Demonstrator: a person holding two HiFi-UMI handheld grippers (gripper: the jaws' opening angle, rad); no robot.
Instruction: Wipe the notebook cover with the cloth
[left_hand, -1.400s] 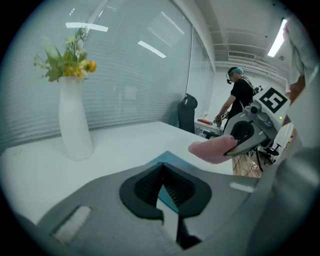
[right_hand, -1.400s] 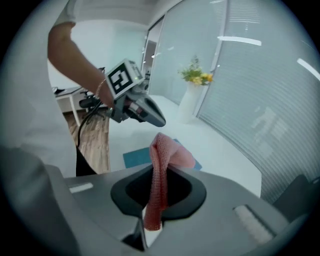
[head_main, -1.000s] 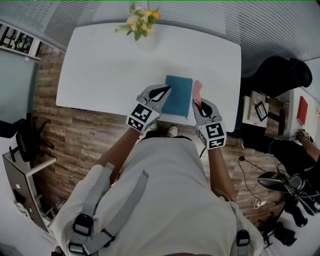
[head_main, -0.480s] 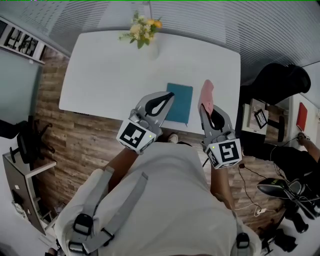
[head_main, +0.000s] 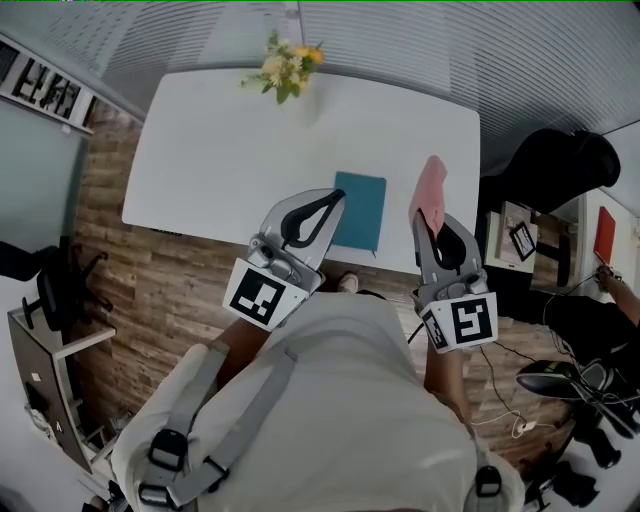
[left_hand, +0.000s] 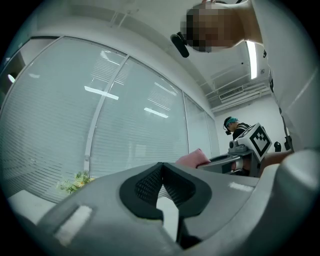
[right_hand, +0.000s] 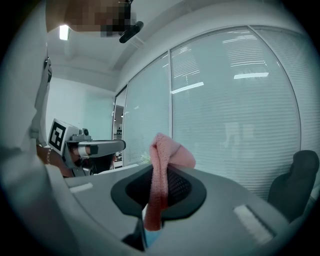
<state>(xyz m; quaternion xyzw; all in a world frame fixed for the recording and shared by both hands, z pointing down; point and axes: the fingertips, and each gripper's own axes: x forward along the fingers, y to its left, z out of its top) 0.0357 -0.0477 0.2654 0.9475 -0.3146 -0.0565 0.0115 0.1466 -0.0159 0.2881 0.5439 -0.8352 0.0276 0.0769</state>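
Observation:
A teal notebook (head_main: 359, 211) lies flat on the white table (head_main: 220, 140) near its front edge. My left gripper (head_main: 338, 194) is raised above the notebook's left side, jaws shut with nothing between them; its gripper view (left_hand: 161, 172) points up at the window blinds. My right gripper (head_main: 430, 222) is lifted to the right of the notebook and is shut on a pink cloth (head_main: 430, 190), which stands up from the tips. The right gripper view shows the pink cloth (right_hand: 161, 172) pinched between the jaws. Both grippers tilt upward, clear of the table.
A vase of yellow flowers (head_main: 285, 60) stands at the table's far edge. A black chair (head_main: 555, 160) and a side desk with a red item (head_main: 604, 228) are at the right. Wooden floor lies below the table's front edge.
Both grippers have risen and pulled back toward the person. The pink cloth has lifted off the table to the right of the notebook. The notebook has stayed put.

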